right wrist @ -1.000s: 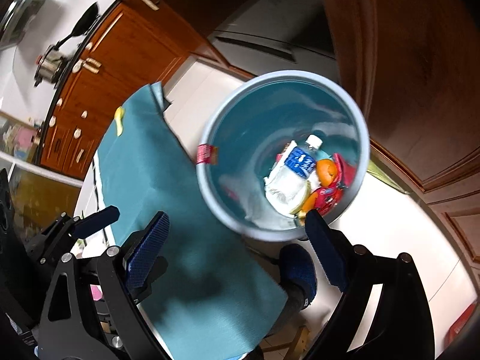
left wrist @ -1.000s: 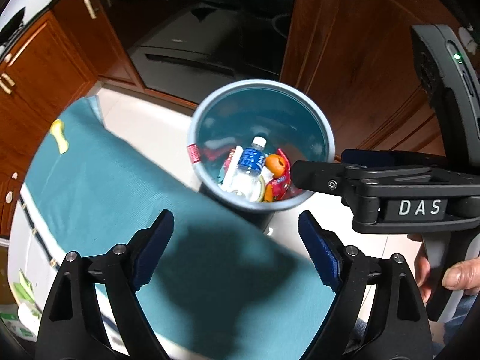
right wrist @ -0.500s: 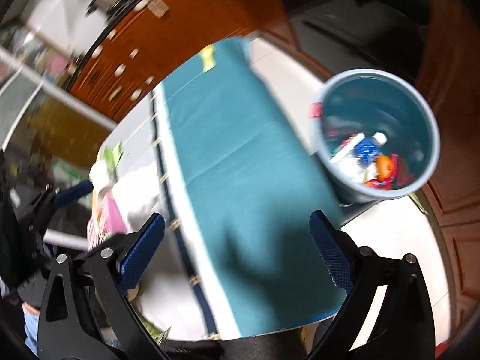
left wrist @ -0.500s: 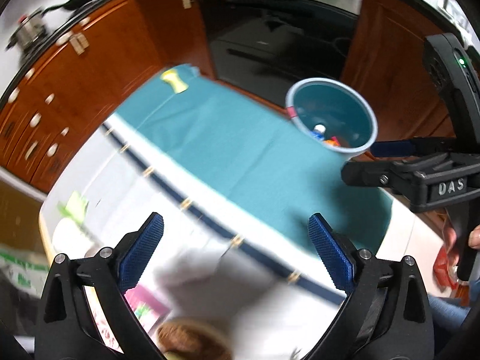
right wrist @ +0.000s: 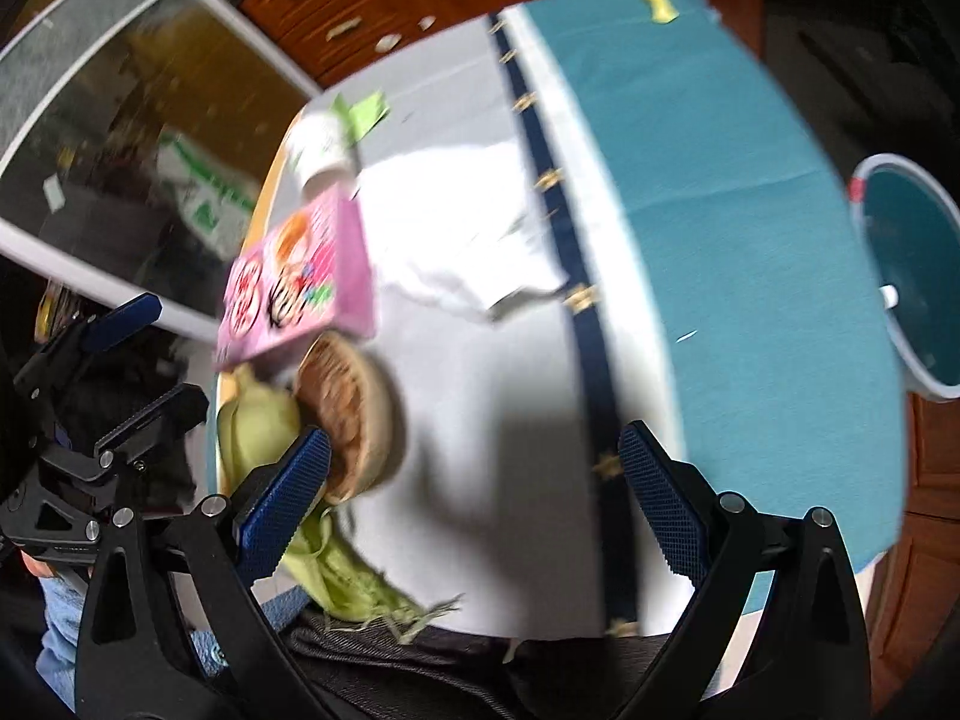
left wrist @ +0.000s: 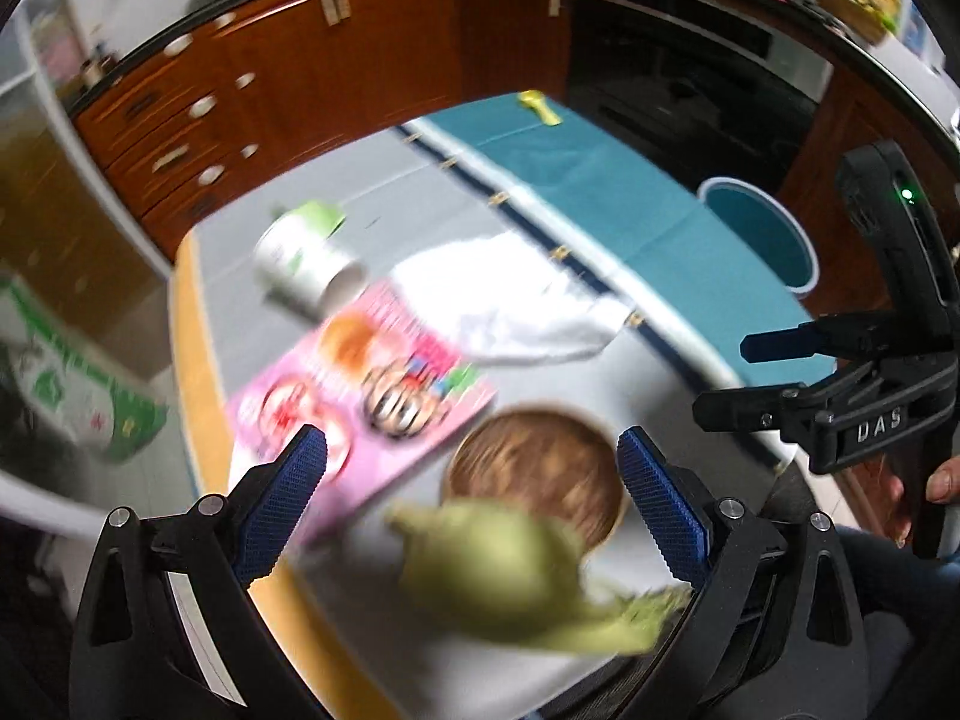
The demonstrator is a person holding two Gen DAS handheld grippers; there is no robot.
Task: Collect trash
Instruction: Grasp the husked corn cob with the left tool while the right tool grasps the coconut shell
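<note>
Both views are motion-blurred. My left gripper (left wrist: 471, 489) is open and empty above the table, over a brown round bowl (left wrist: 537, 474) and a green corn husk (left wrist: 510, 576). A pink snack box (left wrist: 360, 372), a crumpled white tissue (left wrist: 510, 300) and a white-and-green cup (left wrist: 306, 261) lying on its side are farther out. The blue trash bin (left wrist: 759, 234) stands beyond the table's right edge. My right gripper (right wrist: 474, 498) is open and empty over the white cloth, with the bowl (right wrist: 348, 414), husk (right wrist: 264, 420), box (right wrist: 300, 282), tissue (right wrist: 462, 228) and bin (right wrist: 912, 276) in view.
The table carries a white cloth (right wrist: 498, 408) with a navy stripe and a teal cloth (right wrist: 720, 210) on its bin side. A small yellow item (left wrist: 537, 108) lies at the teal cloth's far end. Wooden cabinets (left wrist: 300, 78) stand behind. A green-and-white package (left wrist: 72, 384) lies left.
Both grippers have swung away from above the bin and back over the table. The bin now sits far right in both views; the bowl, husk, box and tissue have come into view.
</note>
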